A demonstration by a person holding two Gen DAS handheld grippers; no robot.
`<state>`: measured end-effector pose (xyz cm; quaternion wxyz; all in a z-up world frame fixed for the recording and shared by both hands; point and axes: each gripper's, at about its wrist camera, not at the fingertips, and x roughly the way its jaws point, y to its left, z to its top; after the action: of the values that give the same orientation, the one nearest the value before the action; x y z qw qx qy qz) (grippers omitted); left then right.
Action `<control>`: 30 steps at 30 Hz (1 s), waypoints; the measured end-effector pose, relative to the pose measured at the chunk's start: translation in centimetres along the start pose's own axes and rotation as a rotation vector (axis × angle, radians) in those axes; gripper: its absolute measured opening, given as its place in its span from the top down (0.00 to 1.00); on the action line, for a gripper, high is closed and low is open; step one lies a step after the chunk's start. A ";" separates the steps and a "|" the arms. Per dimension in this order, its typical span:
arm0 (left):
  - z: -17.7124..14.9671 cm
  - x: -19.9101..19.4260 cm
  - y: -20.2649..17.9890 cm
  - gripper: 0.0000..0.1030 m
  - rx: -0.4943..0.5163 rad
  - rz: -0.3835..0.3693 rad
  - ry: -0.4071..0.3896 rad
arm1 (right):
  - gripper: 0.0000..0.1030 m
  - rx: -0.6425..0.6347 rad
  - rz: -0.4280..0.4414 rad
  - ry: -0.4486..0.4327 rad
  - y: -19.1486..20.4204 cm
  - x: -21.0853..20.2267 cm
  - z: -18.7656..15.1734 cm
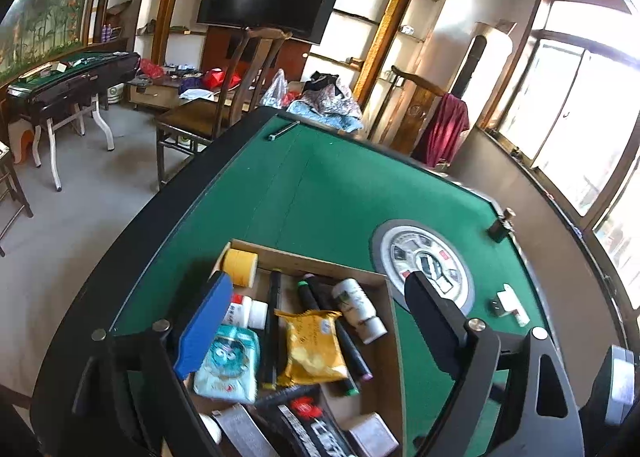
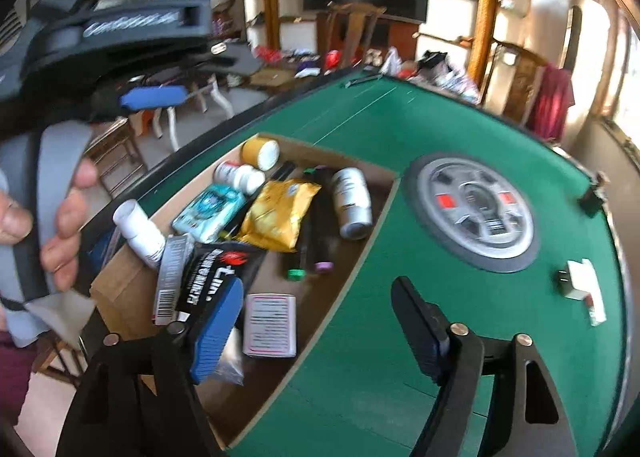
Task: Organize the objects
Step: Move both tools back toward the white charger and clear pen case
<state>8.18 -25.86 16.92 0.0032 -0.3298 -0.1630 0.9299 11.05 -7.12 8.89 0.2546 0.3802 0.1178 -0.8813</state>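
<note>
From the left wrist view, the left gripper [image 1: 320,321] hangs over the cardboard box [image 1: 390,337] on the green table [image 1: 320,185], its jaws spread wide and holding nothing. Between the fingers lie the yellow snack packet [image 1: 312,345], the light-blue pouch [image 1: 230,361], two dark markers [image 1: 340,337] and a white bottle [image 1: 360,309], all crowded and overlapping. The likely trouble here is a grasp that catches two things at once — the packet lies partly across the markers, so closing on it could drag a marker along or flip it out. The yellow roll [image 1: 240,267] stands at the far corner of the box and could tip over the low wall if nudged.

From the right wrist view, the right gripper [image 2: 320,337] is also wide open and empty, one blue-padded finger over the near end of the box, the other over bare felt. Below it sit a small white carton [image 2: 270,325] and a black packet [image 2: 216,277]; a white tube [image 2: 138,233] leans at the box's left edge, just beside the table rim, and looks easiest to knock to the floor. The left gripper's body fills the upper left, near this one's path, so the two could collide if both reach in together. A white plug adapter [image 2: 580,281] lies well apart on the felt near the table's edge — a sweep there might push it off.
</note>
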 end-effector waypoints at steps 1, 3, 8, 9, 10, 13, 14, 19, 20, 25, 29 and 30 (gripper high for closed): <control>-0.1 -0.3 -0.4 0.15 0.005 -0.006 -0.001 | 0.18 0.002 -0.015 -0.013 -0.3 -0.6 0.0; -0.4 -0.7 -1.1 0.15 0.015 -0.011 -0.004 | 0.16 0.005 -0.045 -0.035 -0.7 -1.3 0.0; -1.3 -1.5 -3.5 0.15 0.052 -0.034 -0.005 | 0.15 0.013 -0.128 -0.079 -2.2 -2.9 -0.6; -1.5 -1.6 -4.1 0.15 0.061 -0.036 -0.004 | 0.14 0.014 -0.141 -0.086 -2.4 -3.2 -0.7; -1.7 -1.6 -4.7 0.15 0.073 -0.038 -0.002 | 0.14 0.015 -0.158 -0.093 -2.7 -3.5 -0.8; -2.3 -1.3 -6.2 0.15 0.098 -0.053 0.015 | 0.12 0.017 -0.192 -0.107 -3.4 -4.0 -1.2; -2.5 -1.2 -6.6 0.15 0.104 -0.058 0.020 | 0.12 0.019 -0.196 -0.110 -3.7 -4.2 -1.3; -3.2 -0.4 -8.9 0.15 0.137 -0.077 0.047 | 0.11 0.035 -0.218 -0.119 -5.1 -4.7 -2.0; -3.4 -0.1 -9.3 0.15 0.142 -0.081 0.054 | 0.10 0.039 -0.224 -0.119 -5.4 -4.7 -2.1; -4.2 1.2 -11.4 0.15 0.175 -0.094 0.087 | 0.09 0.076 -0.244 -0.118 -7.6 -4.9 -2.8; -4.8 2.4 -12.9 0.15 0.193 -0.103 0.111 | 0.09 0.113 -0.267 -0.104 -9.8 -4.7 -3.4; -5.0 2.7 -13.2 0.15 0.199 -0.105 0.118 | 0.09 0.122 -0.275 -0.097 -10.5 -4.6 -3.6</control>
<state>7.80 -11.60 15.68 0.0943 -0.3728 -0.0864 0.9191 10.29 4.83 9.91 0.1133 0.3322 0.1023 -0.9308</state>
